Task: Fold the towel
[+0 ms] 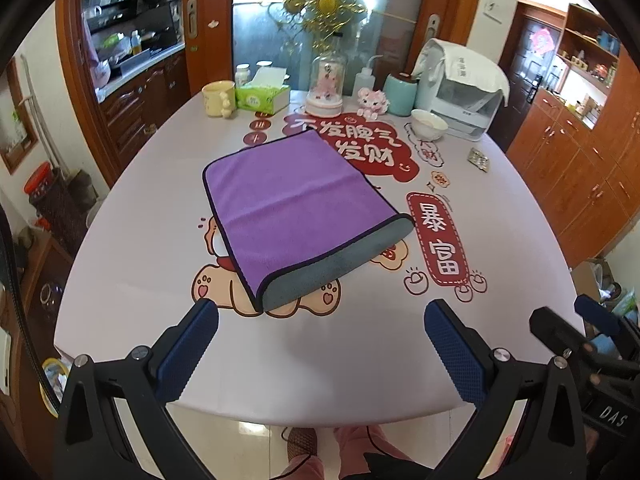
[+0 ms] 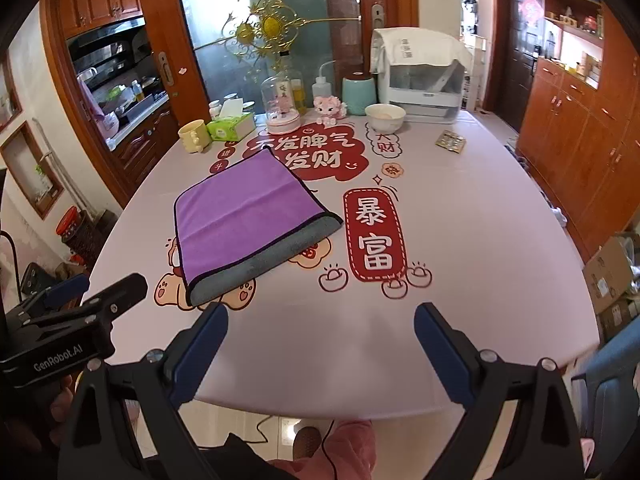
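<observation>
My left claw point(image 1: 320, 344) hangs wide open and empty over the near edge of the table point(image 1: 360, 360), and my right claw point(image 2: 320, 344) beside it gapes just as wide, gripping nothing. The towel point(image 1: 296, 212) lies at twelve o'clock of the left claw and eleven of the right, folded once, purple face up with a grey strip showing along its near edge. I judge both claws sit back and apart, ready to take two corners for another fold.
</observation>
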